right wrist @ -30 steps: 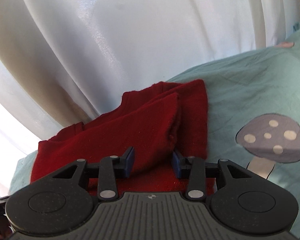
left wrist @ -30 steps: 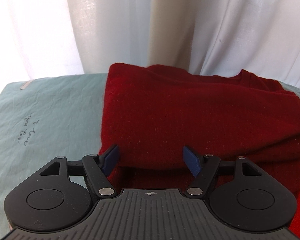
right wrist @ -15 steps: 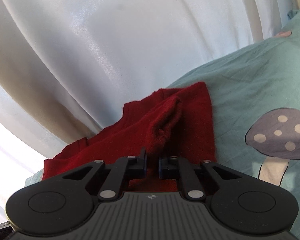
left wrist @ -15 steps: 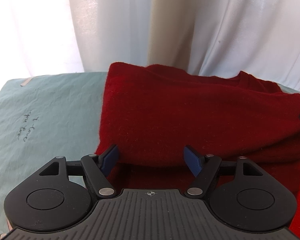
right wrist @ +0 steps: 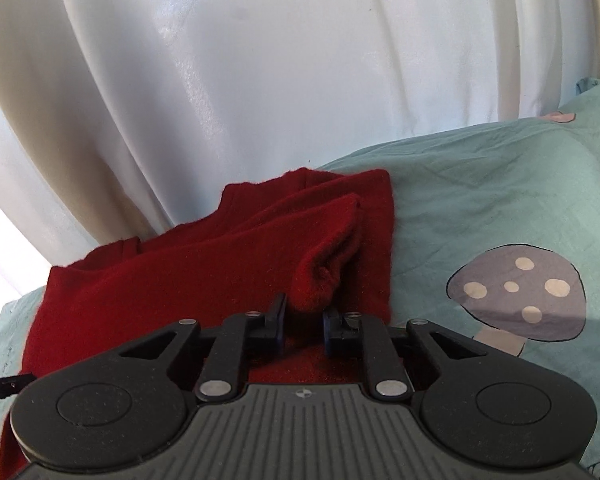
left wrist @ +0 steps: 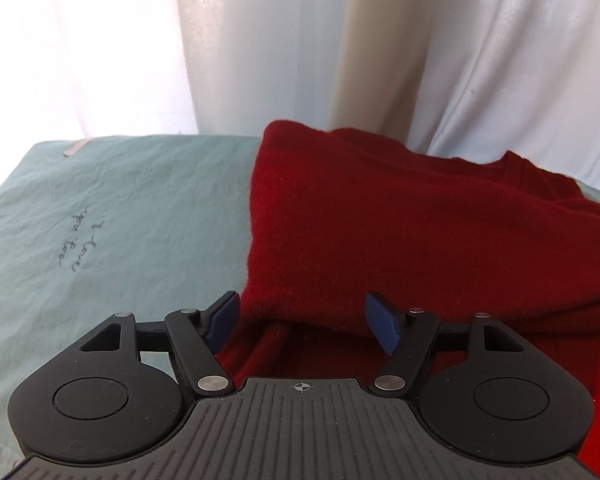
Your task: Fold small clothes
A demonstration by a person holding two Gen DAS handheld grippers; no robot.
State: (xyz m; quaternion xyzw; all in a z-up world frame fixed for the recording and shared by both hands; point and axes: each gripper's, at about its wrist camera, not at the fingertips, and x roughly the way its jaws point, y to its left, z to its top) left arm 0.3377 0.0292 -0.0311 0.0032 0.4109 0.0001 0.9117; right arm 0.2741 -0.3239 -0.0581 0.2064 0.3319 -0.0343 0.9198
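Both grippers point down at the sweater (left wrist: 420,232). Left gripper (left wrist: 304,322) gapes around its folded edge; right gripper (right wrist: 303,322), jaws opening, straddles a bunched fold.

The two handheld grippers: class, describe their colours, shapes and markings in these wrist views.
The left gripper and right gripper match: black linkage arms with silver rivets, round black discs on both sides, a ribbed grey body bearing a small crosshair mark, and blue finger pads.

both wrist views look down close, sharing the red garment (left wrist: 420,240).
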